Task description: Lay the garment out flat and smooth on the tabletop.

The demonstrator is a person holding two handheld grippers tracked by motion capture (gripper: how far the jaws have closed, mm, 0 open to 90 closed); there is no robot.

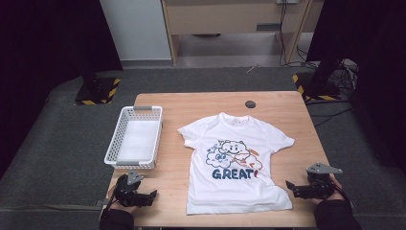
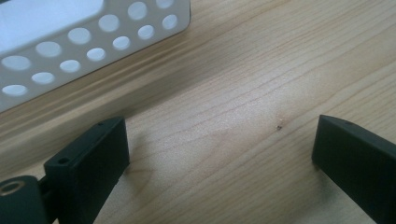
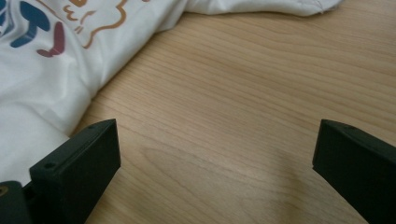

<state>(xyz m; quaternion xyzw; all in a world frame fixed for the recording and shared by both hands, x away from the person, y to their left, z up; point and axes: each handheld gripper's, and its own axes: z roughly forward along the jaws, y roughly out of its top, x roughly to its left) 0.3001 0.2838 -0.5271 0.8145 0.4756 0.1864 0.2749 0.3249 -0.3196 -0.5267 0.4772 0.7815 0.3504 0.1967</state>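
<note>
A white T-shirt lies spread face up in the middle of the wooden table, collar pointing away from the person, its cloud drawing and the word GREAT showing. It looks laid out flat on purpose, sleeves out to either side, so that its edges can be taken and folded; only the near right corner of the hem is a little rumpled. A white perforated basket stands just to the shirt's left, apart from it, with nothing in it as far as I can see, and I would guess that the shirt will end up there.

The person's hands rest at the near edge, one at each side of the shirt. The left gripper sits near the basket's front end, its jaws spread wide over bare wood, well apart from the hem. The right gripper is just beside the shirt's near right corner, jaws likewise wide apart and holding nothing; in the right gripper view the cloth lies close by one jaw, though I cannot tell whether they touch.
</note>
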